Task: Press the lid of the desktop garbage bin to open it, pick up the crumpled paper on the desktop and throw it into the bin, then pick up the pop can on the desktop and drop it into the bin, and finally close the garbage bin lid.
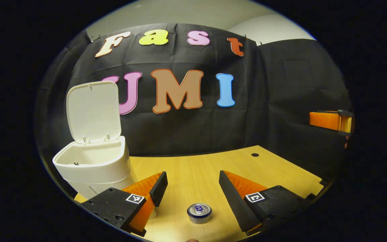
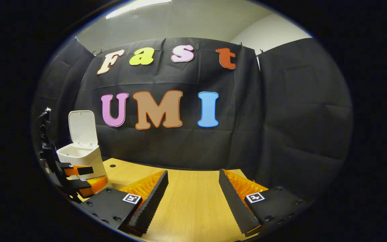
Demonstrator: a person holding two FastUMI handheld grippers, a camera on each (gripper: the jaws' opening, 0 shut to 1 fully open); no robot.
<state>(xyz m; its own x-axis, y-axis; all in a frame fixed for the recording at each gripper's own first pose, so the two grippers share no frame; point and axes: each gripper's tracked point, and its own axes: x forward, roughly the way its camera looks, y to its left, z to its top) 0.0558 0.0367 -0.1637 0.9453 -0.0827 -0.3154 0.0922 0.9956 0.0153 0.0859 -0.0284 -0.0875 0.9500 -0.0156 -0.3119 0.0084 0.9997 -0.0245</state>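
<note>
Bin (image 1: 94, 166) lid (image 1: 92, 111) up; can (image 1: 199, 213) btwn open L jaws.

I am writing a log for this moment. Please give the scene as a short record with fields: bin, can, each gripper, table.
bin: white, on the table, left of the left gripper
lid: open, standing up
pop can: upright on the table, between the left gripper's fingers, not touched
left gripper: open
right gripper: open, holding nothing
table: light wood

i see a light wooden table (image 1: 193, 168) with a small dark hole near its far edge — on it stands the white bin (image 1: 94, 166), lid up, and the pop can (image 1: 199, 213) stands upright, apart from it.
</note>
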